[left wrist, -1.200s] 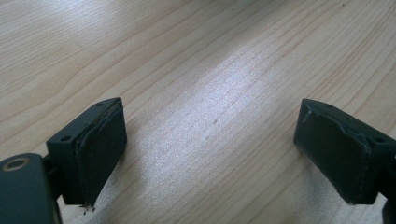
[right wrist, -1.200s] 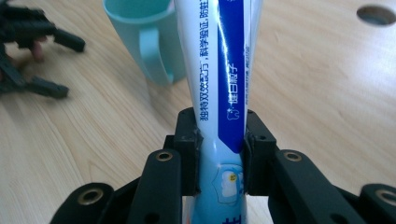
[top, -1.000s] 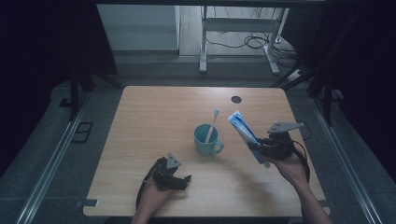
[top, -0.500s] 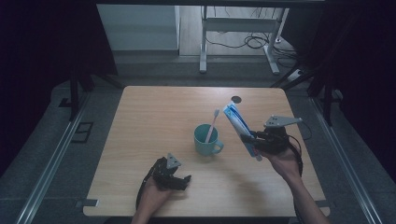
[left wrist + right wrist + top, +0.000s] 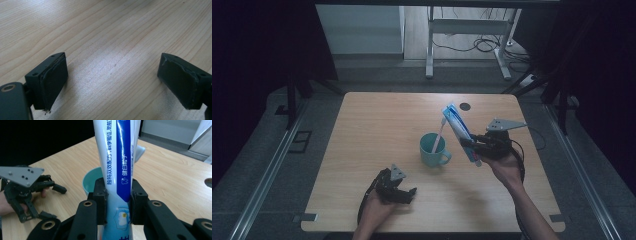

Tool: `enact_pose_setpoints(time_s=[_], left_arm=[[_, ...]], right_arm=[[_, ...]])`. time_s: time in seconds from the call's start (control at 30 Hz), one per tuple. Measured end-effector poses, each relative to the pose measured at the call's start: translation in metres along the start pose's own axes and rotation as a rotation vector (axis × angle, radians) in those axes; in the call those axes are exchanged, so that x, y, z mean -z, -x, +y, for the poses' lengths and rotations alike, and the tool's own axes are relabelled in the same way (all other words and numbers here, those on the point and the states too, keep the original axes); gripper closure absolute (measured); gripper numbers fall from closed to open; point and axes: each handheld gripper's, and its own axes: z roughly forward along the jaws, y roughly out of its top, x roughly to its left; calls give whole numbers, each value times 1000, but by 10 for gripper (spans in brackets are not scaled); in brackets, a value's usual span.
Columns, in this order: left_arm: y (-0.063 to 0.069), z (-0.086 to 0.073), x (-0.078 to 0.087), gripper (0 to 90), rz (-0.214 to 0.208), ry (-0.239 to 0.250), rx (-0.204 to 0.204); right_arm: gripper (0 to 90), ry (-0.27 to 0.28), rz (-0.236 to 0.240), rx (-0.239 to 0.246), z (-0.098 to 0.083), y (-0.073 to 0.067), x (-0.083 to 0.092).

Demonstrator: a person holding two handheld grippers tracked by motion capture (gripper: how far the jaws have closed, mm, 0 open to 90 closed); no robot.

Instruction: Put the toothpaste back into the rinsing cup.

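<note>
Right gripper view: a toothpaste tube (image 5: 117,162) printed with Chinese characters is pinched between the right gripper's (image 5: 117,205) fingers, while the left gripper's (image 5: 115,82) fingers are spread.

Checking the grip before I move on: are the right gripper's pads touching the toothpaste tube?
Touching. In the right gripper view the right gripper has both jaws pressed against the sides of the toothpaste tube, with no gap visible at either pad.

A light wooden table (image 5: 377,125) stands on grey floor (image 5: 277,165). Beyond its far edge, a white desk frame (image 5: 467,45) and loose cables (image 5: 482,46); darkness flanks both sides.
</note>
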Motion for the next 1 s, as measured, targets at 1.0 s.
enact_pose_setpoints(time_s=[1.0], left_arm=[[0,0,0,95,2,4,-1]], right_arm=[[718,79,21,5,13,-14,-40]])
